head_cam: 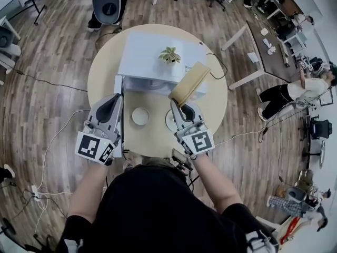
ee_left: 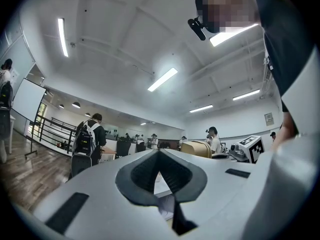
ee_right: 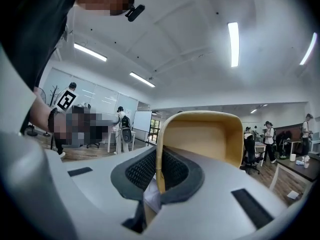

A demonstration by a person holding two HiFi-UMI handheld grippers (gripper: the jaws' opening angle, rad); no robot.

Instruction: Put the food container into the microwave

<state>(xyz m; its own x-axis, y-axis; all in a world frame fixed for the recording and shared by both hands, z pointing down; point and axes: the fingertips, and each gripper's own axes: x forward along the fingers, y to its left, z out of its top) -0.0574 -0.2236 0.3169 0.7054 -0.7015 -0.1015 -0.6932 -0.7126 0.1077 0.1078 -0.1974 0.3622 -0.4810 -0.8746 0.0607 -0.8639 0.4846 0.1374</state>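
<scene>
right tool clenched on one wall of the tan shallow rectangular food container, held tilted just before the white boxy microwave.
on the round pale wooden desk the microwave's door seems to stand open, edge-on beside the left tool, clenched on nothing. gripped by one thin wall, the container could pivot or slip; a tilted corner may catch the opening's frame or the door.

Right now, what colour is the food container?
The food container is tan; clearest in the right gripper view.
</scene>
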